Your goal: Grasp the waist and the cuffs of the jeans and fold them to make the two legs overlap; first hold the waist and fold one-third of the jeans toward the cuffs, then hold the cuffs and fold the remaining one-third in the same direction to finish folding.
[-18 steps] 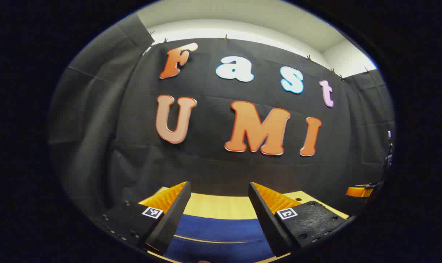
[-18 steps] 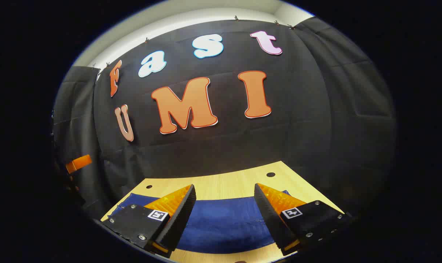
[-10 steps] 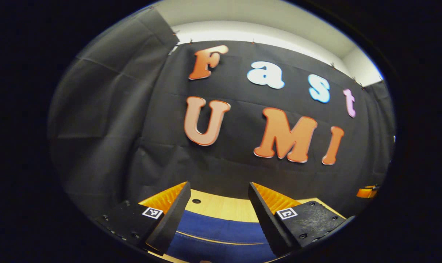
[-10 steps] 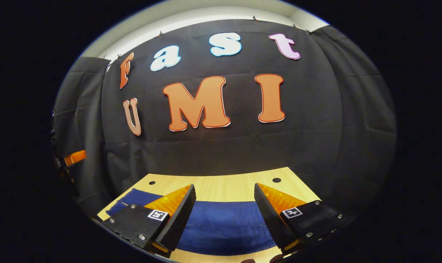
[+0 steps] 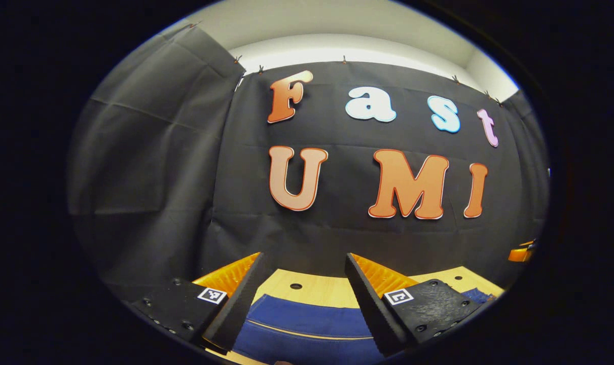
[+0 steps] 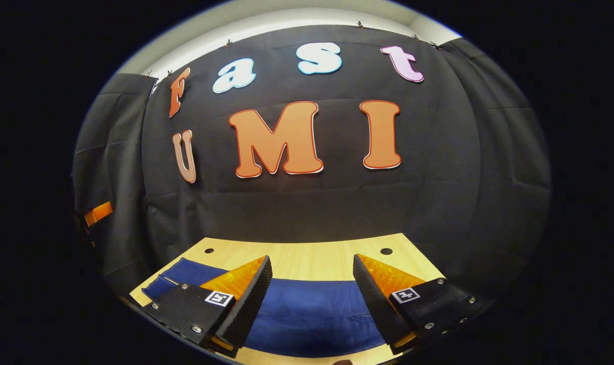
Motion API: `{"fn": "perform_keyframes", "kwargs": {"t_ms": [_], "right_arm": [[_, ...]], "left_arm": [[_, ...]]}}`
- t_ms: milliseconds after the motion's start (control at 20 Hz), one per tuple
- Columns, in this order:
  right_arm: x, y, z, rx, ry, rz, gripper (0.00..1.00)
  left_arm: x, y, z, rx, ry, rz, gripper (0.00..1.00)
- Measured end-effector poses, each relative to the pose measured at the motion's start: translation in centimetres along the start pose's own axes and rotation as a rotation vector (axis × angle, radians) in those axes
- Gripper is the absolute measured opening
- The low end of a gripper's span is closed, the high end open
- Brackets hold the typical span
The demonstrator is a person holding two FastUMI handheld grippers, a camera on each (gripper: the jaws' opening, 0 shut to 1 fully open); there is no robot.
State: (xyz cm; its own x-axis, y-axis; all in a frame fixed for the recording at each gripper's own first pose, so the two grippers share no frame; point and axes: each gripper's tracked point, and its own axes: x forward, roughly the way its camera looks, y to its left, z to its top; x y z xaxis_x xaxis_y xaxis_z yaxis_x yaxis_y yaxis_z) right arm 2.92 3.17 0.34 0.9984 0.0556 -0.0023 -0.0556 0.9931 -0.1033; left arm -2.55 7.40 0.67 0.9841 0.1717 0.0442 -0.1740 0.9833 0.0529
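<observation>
Dark blue jeans lie flat on the light wooden table, low in the left gripper view, with a pale stitched seam across them. My left gripper hangs open above them, nothing between its fingers. In the right gripper view the jeans stretch across the table, one end reaching out past the left finger. My right gripper is open too and holds nothing. The other gripper peeks in at the far right of the left gripper view, and at the far left of the right gripper view.
Black cloth walls close the booth behind the table and on both sides. Small round holes mark the tabletop near its far edge. A bare strip of wood lies between the jeans and the back wall.
Both views have swung sideways, the left gripper view shifting the wall rightward and showing more table. Both grippers stay open over the jeans.
</observation>
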Motion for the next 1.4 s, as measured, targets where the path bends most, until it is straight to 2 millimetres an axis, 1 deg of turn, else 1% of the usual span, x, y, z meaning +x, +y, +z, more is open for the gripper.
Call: {"fn": "perform_keyframes", "kwargs": {"t_ms": [100,150,200,250,300,350,400,450,500,600,650,750,800,950,1000,1150,1250,1300,1350,1400], "right_arm": [[-0.1,0.3,-0.6,-0.004,0.008,-0.014,0.97],[-0.3,0.5,-0.9,0.003,0.015,-0.016,0.98],[-0.5,0.9,-1.1,0.015,0.019,-0.013,0.98],[-0.5,1.2,-1.4,0.028,0.026,-0.011,0.98],[-0.6,1.4,-1.9,0.037,0.037,-0.012,0.97],[-0.7,1.5,-2.3,0.038,0.05,-0.016,1.0],[-0.7,1.6,-2.7,0.035,0.061,-0.018,1.0],[-0.7,1.6,-3.0,0.031,0.072,-0.02,0.97],[-0.8,1.6,-3.3,0.027,0.083,-0.023,0.97],[-0.8,1.6,-3.8,0.031,0.104,-0.026,0.98],[-0.8,1.7,-4.1,0.035,0.114,-0.026,0.98],[-0.9,1.9,-5.1,0.039,0.14,-0.026,0.97],[-1.0,2.0,-5.6,0.038,0.153,-0.026,0.97],[-1.0,2.6,-6.6,0.02,0.182,-0.019,0.98],[-1.2,2.5,-6.9,0.011,0.192,-0.019,0.98],[-1.3,2.5,-7.4,-0.001,0.217,-0.013,0.98],[-1.4,2.5,-7.9,-0.003,0.234,-0.011,0.98],[-1.5,2.4,-8.2,-0.007,0.244,-0.012,0.98],[-1.6,2.4,-8.5,-0.012,0.253,-0.014,0.98],[-1.7,2.3,-8.6,-0.019,0.257,-0.013,0.98]], "left_arm": [[-0.5,-0.3,0.0,0.018,0.005,-0.045,0.94],[-0.5,0.0,0.2,0.035,0.002,-0.052,0.95],[-0.1,0.3,0.1,0.06,-0.004,-0.05,0.95],[0.1,0.7,-0.4,0.098,0.013,-0.044,0.97],[0.2,0.7,-1.3,0.142,0.034,-0.051,0.94],[0.1,0.8,-2.1,0.192,0.05,-0.058,0.95],[-0.1,0.9,-2.8,0.25,0.068,-0.072,0.96],[-0.4,0.9,-3.8,0.32,0.089,-0.09,0.95],[-0.8,1.0,-4.9,0.404,0.11,-0.108,0.98],[-0.7,0.9,-6.8,0.564,0.146,-0.137,0.98],[-0.6,0.8,-7.5,0.632,0.162,-0.157,1.0],[-1.1,0.8,-9.2,0.757,0.196,-0.198,0.98],[-1.2,1.1,-9.8,0.808,0.211,-0.223,1.0],[-1.5,1.9,-13.7,0.965,0.29,-0.312,0.98],[-1.8,2.2,-15.9,1.025,0.314,-0.341,0.99],[-2.4,3.3,-21.1,1.223,0.362,-0.426,0.98],[-3.0,4.6,-24.2,1.328,0.408,-0.486,0.98],[-3.3,5.7,-25.7,1.386,0.443,-0.504,0.99],[-3.4,6.3,-26.9,1.437,0.456,-0.527,0.98],[-3.8,6.5,-27.9,1.474,0.482,-0.558,0.98]]}}
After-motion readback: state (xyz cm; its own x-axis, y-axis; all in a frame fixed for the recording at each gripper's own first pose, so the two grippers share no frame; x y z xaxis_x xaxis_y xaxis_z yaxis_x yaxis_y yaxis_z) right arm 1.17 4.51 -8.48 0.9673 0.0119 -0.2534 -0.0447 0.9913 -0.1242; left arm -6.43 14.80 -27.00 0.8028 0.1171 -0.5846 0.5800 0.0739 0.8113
